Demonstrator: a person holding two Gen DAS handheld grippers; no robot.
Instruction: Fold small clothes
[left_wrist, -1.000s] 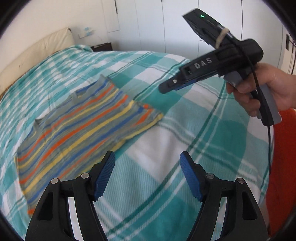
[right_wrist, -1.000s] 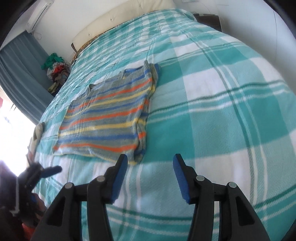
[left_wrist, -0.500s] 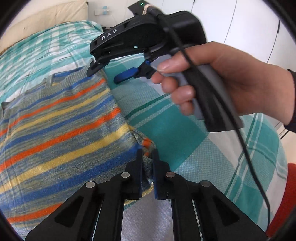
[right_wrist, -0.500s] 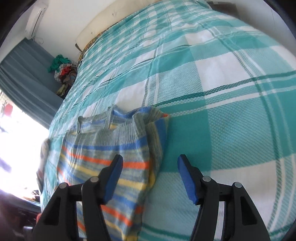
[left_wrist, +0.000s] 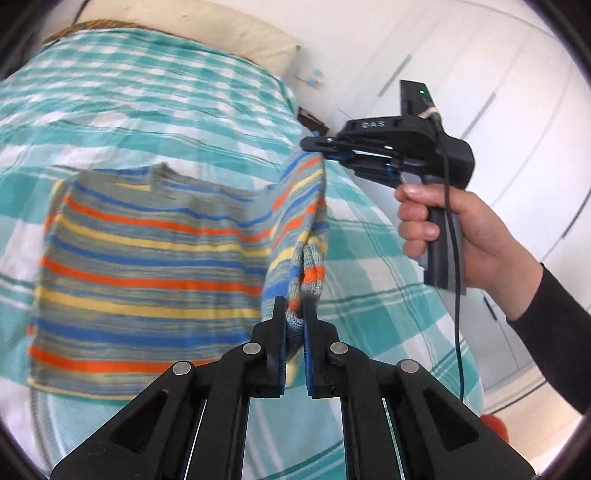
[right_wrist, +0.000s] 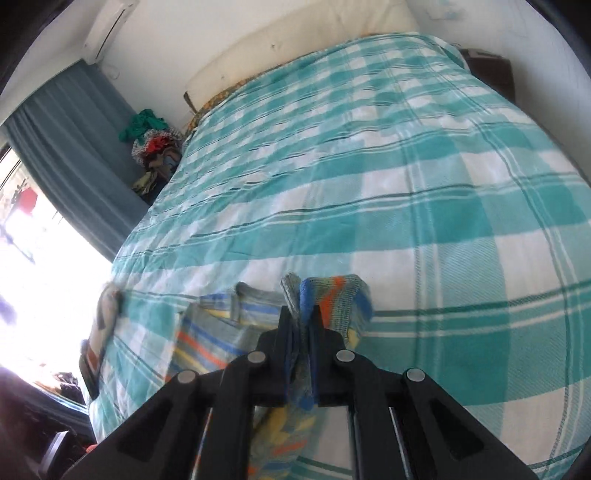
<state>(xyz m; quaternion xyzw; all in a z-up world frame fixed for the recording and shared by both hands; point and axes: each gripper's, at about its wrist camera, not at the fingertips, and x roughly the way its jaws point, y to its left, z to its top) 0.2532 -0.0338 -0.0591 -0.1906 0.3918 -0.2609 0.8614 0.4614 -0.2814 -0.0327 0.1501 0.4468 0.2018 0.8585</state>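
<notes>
Lifted since earlier, striped sweater (left_wrist: 155, 254) edge, left gripper (left_wrist: 294, 314) and right gripper (right_wrist: 302, 317) clamped on it, raised.

One striped sweater (left_wrist: 147, 258); two grippers, left (left_wrist: 294, 306) and right (left_wrist: 314, 144); one checked bedspread (right_wrist: 443, 184); one curtain (right_wrist: 70, 155).

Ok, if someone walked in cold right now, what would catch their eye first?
The striped sweater, spread on the teal plaid bedspread, its right edge lifted. The left gripper pinches the near corner and the right gripper the far one. A heap of clothes sits beside the curtain.
</notes>
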